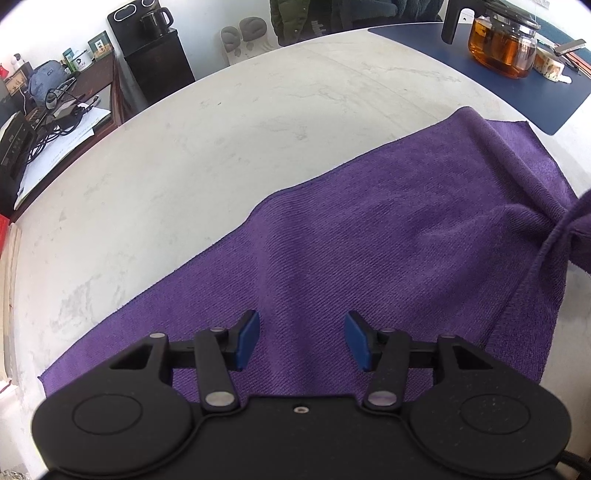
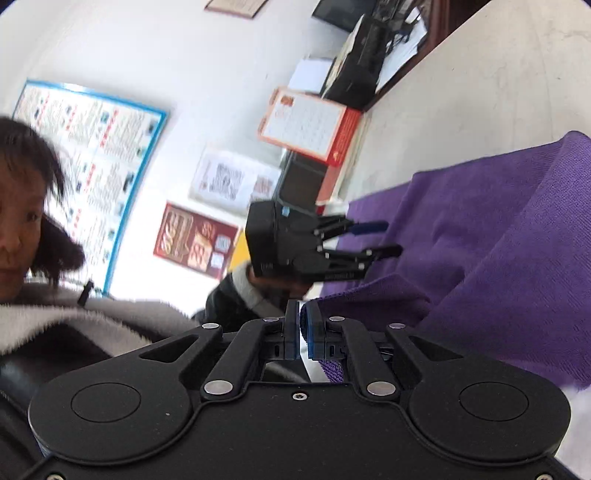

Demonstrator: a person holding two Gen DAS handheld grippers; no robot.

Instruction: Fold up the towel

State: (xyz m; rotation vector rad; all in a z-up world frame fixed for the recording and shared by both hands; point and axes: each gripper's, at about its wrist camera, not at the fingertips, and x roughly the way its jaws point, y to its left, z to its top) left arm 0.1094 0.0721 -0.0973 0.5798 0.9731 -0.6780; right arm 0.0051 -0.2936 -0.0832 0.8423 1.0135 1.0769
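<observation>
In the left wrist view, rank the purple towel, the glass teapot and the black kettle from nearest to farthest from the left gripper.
1. purple towel: directly under and ahead of the left gripper, whose jaws stand open.
2. glass teapot: far right, on the blue mat.
3. black kettle: far left, beyond the table's edge, on a black cabinet.

Left gripper (image 1: 301,339) angled steeply downward, blue pads (image 1: 248,338) parted with nothing between them, not touching the cloth beneath. Right gripper (image 2: 302,328) nearly level and rolled sideways, jaws pinched tight on a towel (image 2: 480,236) edge. Left hand (image 2: 273,282), in a dark sleeve (image 2: 225,301), wrapped behind its tool.
</observation>
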